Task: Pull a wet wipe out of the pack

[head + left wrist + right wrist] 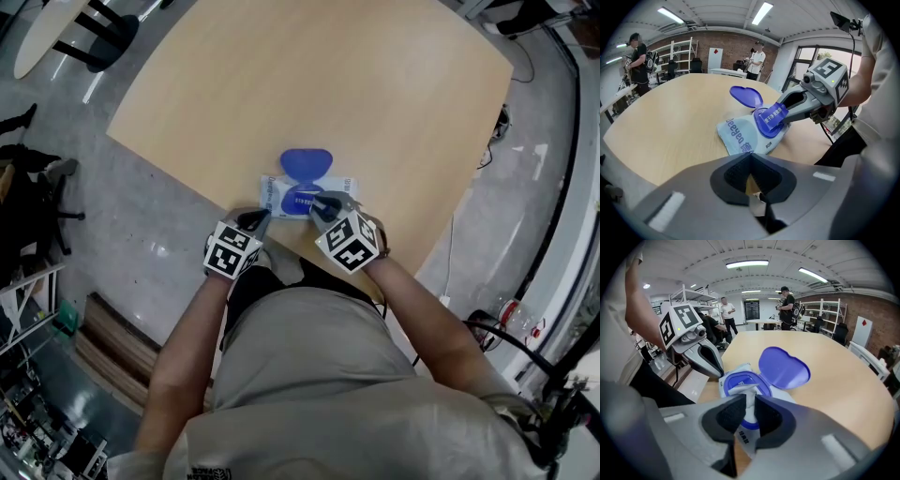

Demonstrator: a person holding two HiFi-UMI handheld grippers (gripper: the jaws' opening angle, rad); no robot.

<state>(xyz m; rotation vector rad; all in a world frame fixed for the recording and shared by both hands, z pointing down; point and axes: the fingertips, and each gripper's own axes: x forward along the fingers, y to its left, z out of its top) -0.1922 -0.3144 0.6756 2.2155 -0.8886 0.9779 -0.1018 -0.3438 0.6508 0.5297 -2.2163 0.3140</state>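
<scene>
Head view: a pale wooden table (394, 112) carries the wet wipe pack (275, 194) near its front edge, just ahead of the person. The pack's long axis runs left to right across them. Its blue lid (306, 163) is flipped open towards the far side.

The right gripper (324, 204) reaches down over the opening in the middle of the pack. In the right gripper view its pads pinch the white wet wipe (740, 389) that stands up out of that opening. The wipe therefore lies straight under this tool, so the pull probably goes up and away.

The left gripper (255, 221) is clenched on nothing, its tip at the pack's left end. I cannot tell whether it touches the pack.
</scene>
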